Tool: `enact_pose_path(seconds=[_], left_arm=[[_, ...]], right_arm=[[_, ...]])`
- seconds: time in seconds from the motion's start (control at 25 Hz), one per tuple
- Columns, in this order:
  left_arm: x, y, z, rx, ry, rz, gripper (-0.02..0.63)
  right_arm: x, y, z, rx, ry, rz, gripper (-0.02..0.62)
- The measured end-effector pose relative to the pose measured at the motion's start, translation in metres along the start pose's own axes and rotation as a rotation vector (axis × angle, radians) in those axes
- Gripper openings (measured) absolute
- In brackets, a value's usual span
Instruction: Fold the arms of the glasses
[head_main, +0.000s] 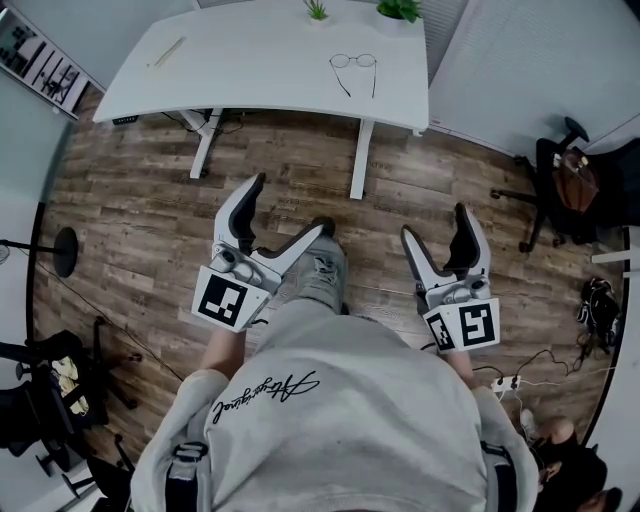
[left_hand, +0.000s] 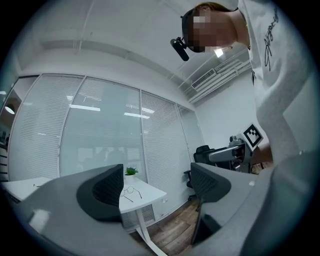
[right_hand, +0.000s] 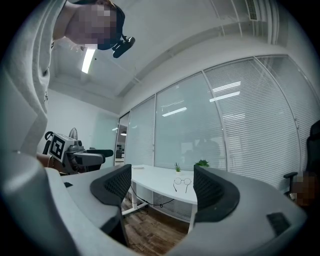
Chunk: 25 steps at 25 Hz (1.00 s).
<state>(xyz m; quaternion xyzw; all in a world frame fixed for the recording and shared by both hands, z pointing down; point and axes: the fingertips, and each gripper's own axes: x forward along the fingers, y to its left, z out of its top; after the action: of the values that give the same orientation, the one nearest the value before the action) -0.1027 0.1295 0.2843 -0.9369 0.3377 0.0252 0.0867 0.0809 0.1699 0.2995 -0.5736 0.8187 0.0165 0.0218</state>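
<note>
A pair of round wire-rimmed glasses (head_main: 353, 66) lies on the white desk (head_main: 250, 70) with both arms spread open toward me. The same glasses (left_hand: 130, 192) look small in the left gripper view, and the glasses (right_hand: 181, 183) also appear far off in the right gripper view. My left gripper (head_main: 283, 213) hangs over the wooden floor, well short of the desk, jaws wide apart and empty. My right gripper (head_main: 440, 235) is held level with it on the right, also open with nothing between its jaws.
Two small potted plants (head_main: 400, 10) stand at the desk's far edge, and a pale stick-like object (head_main: 168, 51) lies at its left. A black office chair (head_main: 560, 180) stands at the right. Cables and a power strip (head_main: 510, 383) lie on the floor.
</note>
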Motion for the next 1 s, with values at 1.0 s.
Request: enact_pose_path(seconds=[1.0], left_arm=[[0.147,0.123,-0.04,0.042,0.002,-0.087,0.403]], right_arm=[[0.159,-0.086,-0.016,-0.015,-0.002,-0.066,0.357]])
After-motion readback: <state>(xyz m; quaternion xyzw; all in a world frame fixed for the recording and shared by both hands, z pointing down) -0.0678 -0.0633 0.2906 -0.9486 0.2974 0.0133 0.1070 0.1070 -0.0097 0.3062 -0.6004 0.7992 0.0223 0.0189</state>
